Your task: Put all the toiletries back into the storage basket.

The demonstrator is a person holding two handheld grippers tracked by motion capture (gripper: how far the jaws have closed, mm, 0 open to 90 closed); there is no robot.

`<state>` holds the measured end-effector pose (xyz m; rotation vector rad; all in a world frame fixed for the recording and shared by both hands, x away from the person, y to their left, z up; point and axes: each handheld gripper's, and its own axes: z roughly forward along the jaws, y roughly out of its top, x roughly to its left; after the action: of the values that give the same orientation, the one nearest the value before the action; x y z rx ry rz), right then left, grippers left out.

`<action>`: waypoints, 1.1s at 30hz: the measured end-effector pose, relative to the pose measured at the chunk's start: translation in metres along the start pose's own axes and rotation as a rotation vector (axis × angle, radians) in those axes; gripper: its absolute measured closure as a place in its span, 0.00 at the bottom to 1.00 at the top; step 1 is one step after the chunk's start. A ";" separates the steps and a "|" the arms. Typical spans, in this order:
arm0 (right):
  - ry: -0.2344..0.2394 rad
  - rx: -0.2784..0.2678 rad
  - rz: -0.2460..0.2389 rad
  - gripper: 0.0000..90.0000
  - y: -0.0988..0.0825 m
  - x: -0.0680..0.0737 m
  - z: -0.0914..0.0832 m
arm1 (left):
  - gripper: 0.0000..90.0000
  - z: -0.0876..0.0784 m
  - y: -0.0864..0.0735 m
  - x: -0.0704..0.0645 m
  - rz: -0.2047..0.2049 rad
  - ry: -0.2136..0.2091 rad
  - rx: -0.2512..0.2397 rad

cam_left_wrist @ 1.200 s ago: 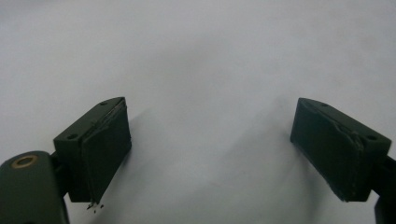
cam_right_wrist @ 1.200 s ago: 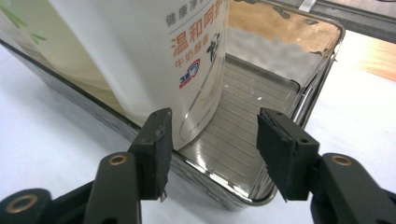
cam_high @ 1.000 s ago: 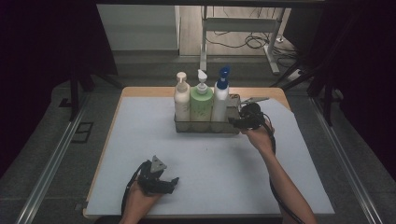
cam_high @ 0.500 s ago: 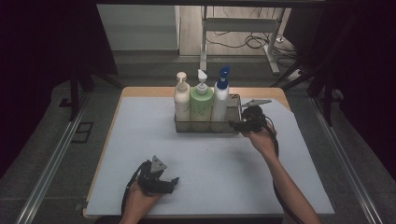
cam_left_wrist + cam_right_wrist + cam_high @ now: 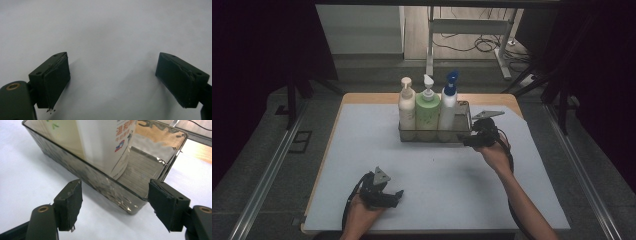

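Right gripper (image 5: 468, 141) jaws have just been opening and are now standing spread, nothing pinched; the near right corner of the tray (image 5: 140, 202) is sitting between them, untouched. Left gripper (image 5: 398, 193) is resting spread over the mat (image 5: 442, 175), well apart from the tray, toward the person. To do it well: backing straight off the tray without nudging it. White bottle (image 5: 105, 142) in the tray is showing red Chinese characters and a blue-red logo; too cropped to read a brand.

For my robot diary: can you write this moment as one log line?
right gripper: jaws just opening, at tray corner, nothing gripped | left gripper: open over table | tray: three bottles, blue-capped bottle rightmost
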<state>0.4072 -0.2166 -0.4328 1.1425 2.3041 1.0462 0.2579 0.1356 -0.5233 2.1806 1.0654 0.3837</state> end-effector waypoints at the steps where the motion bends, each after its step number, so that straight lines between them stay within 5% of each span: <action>1: 0.003 0.001 -0.004 0.30 0.000 0.001 -0.001 | 0.13 0.000 0.000 0.000 0.000 0.000 0.000; 25: 0.030 0.044 -0.108 0.16 -0.032 0.021 -0.028 | 0.13 0.000 0.000 0.000 -0.003 0.000 -0.003; 33: 0.045 0.043 -0.103 0.14 -0.044 0.021 -0.038 | 0.13 0.000 0.000 0.000 -0.003 0.000 -0.004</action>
<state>0.3488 -0.2347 -0.4406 1.0136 2.4039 0.9988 0.2578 0.1353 -0.5236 2.1749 1.0672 0.3840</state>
